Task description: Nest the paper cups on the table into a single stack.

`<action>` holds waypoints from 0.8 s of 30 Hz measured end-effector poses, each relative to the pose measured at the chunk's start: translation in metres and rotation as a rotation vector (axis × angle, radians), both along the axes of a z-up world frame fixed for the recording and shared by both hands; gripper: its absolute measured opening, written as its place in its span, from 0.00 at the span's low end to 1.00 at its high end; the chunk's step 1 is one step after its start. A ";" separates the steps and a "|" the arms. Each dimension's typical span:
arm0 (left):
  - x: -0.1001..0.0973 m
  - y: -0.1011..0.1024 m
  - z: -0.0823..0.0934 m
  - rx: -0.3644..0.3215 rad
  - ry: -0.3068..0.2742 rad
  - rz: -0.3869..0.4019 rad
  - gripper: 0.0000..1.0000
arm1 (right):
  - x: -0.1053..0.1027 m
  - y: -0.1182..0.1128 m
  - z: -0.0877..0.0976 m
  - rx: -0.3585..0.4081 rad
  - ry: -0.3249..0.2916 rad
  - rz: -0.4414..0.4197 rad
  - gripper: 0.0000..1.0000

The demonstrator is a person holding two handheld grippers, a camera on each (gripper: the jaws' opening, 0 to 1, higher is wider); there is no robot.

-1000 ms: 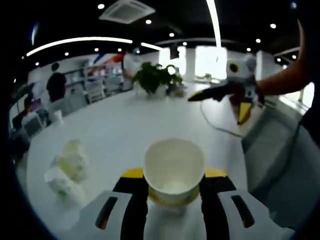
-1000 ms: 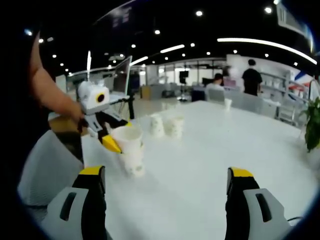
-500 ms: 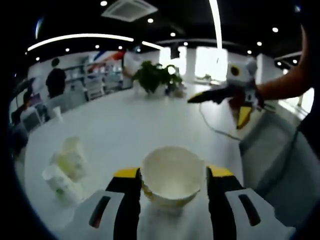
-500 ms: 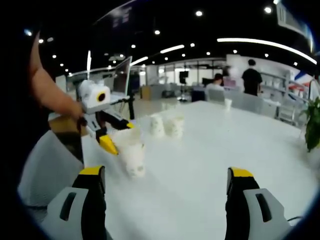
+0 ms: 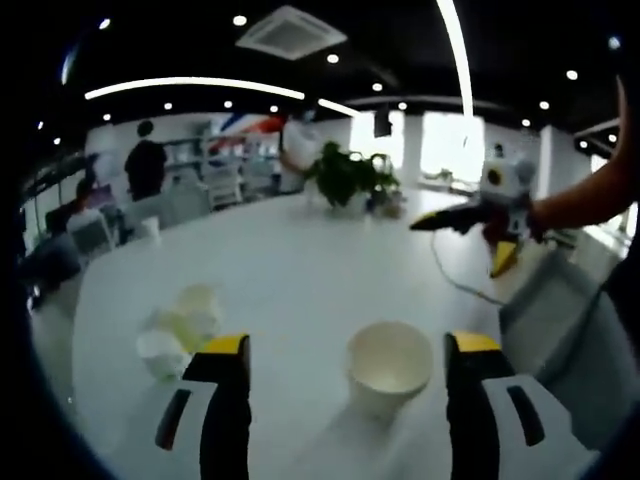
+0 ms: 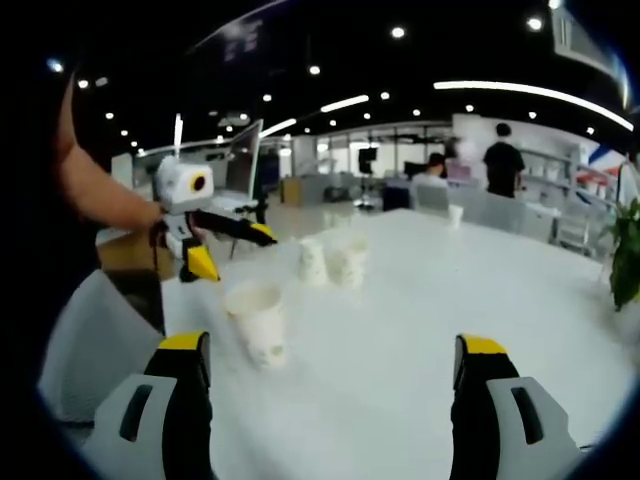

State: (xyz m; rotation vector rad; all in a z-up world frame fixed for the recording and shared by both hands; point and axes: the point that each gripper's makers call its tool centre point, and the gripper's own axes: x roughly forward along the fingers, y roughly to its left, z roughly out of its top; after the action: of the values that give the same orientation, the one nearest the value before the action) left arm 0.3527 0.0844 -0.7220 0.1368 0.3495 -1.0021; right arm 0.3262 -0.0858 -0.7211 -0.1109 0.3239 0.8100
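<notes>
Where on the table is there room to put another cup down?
The widest bare patch of table runs from the near cup across to the plant side. More bare top lies beyond the two far cups, toward the small cup. It is crowded by the near cup, where the left gripper hovers.

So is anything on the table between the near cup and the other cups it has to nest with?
Nothing visible. In the right gripper view the near cup stands upright alone, with bare white table between it and the other cups farther back. The left gripper hangs open above, beside that path.
</notes>
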 end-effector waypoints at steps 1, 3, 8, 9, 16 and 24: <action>0.001 0.003 0.001 -0.002 0.000 0.007 0.79 | 0.001 0.000 0.001 0.004 -0.001 -0.001 1.00; 0.004 0.012 0.001 -0.002 0.000 0.029 0.80 | 0.003 0.001 0.002 0.006 -0.003 -0.001 1.00; 0.008 0.031 0.001 0.004 0.002 0.079 0.83 | 0.008 0.003 0.004 0.004 -0.008 0.007 1.00; 0.008 0.033 0.001 0.004 0.002 0.087 0.84 | 0.009 0.003 0.004 0.006 -0.008 0.007 1.00; 0.005 0.053 -0.007 0.017 0.020 0.143 0.88 | 0.012 0.009 0.003 0.007 -0.007 0.016 1.00; 0.001 0.065 -0.013 0.035 0.029 0.182 0.94 | 0.015 0.010 0.002 0.004 -0.004 0.017 1.00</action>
State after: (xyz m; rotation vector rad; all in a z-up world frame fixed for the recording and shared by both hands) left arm 0.3533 0.1499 -0.7349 0.1200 0.3984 -0.8189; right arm 0.3410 -0.0762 -0.7194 -0.1118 0.3180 0.8272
